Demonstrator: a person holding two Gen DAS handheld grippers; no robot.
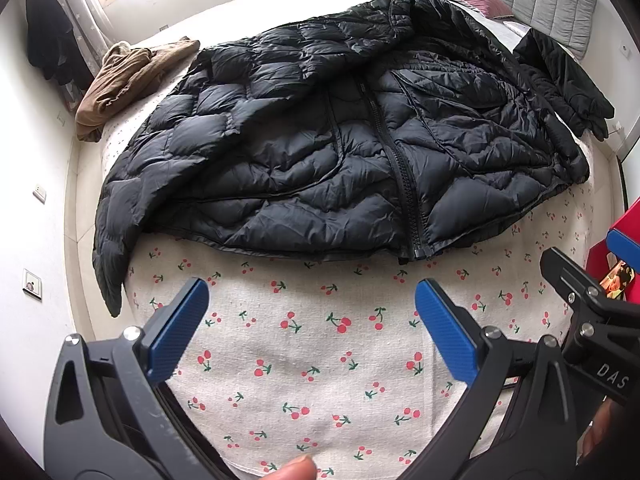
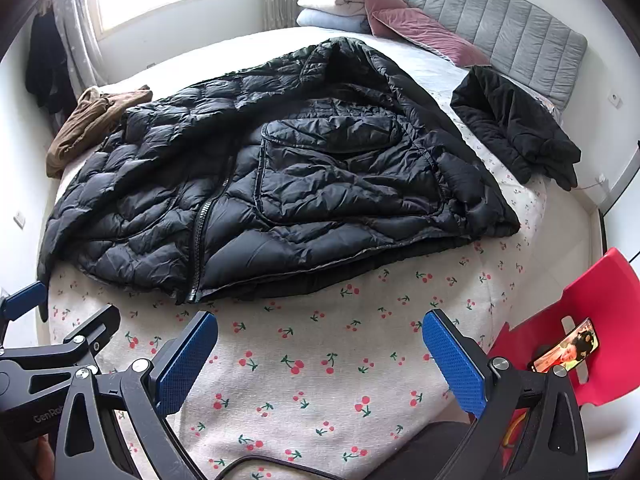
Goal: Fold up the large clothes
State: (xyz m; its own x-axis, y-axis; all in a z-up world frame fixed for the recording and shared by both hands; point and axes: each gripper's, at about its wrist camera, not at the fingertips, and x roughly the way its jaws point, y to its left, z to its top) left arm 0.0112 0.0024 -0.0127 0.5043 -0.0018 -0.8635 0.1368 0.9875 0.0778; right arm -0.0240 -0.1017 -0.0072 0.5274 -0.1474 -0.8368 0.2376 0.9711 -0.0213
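left wrist: black puffer jacket (image 1: 340, 140) lies beyond spread left gripper (image 1: 312, 320).

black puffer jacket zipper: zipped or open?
Zipped, as far as visible: the zipper runs closed up the black puffer jacket from the hem. Its top end is hidden by folds.

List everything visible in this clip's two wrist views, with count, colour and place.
Quilted puffer jacket: one, black, spread across the bed's middle, zipper partly open.
Crumpled brown garment: one, tan, bed's far left edge.
Bundled dark garment: one, black, bed's far right side.
Cherry-print bedsheet: one, cream with red cherries, covering the bed.
Velvet pillows: two, dusty pink, by the headboard.
Padded headboard: one, grey, far end.
Plastic chair: one, red, right of the bed.
Phone: one, screen lit, on the chair.
Left gripper: open, blue pads, above the sheet.
Right gripper: open, blue pads, above the sheet.
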